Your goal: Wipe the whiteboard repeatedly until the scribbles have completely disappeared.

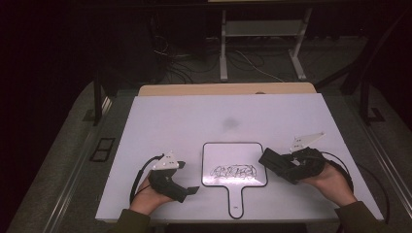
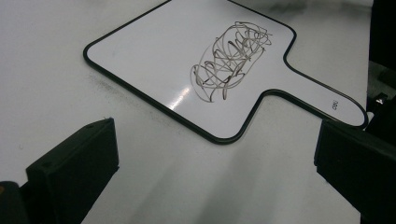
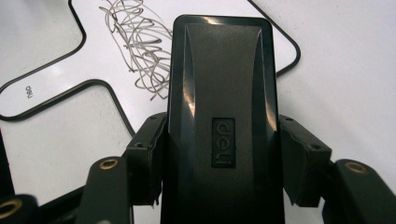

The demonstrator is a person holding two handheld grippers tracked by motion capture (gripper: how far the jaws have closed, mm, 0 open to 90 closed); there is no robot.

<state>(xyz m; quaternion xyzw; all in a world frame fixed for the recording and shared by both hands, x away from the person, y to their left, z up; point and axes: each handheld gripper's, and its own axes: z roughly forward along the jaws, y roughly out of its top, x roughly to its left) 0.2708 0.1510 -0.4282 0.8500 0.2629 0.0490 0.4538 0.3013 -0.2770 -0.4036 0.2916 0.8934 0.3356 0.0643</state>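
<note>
A small paddle-shaped whiteboard (image 1: 234, 170) with a black rim lies near the table's front edge, a grey scribble (image 1: 233, 171) on it; the whiteboard (image 2: 196, 65) and the whiteboard (image 3: 93, 70) appear close up in both gripper views. My right gripper (image 1: 284, 170) is shut on a black eraser (image 1: 273, 162), whose tip hovers at the board's right edge. In the right gripper view the eraser (image 3: 219, 121) sits clamped between both jaws. My left gripper (image 1: 187, 191) rests on the table left of the board, jaws wide apart and empty, with one fingertip (image 2: 74, 163) at the left.
The white table top (image 1: 194, 121) stretches wide behind the board. Cables trail from both grippers near the front edge. Beyond the table stand a metal frame (image 1: 223, 48) and floor cables in the dark.
</note>
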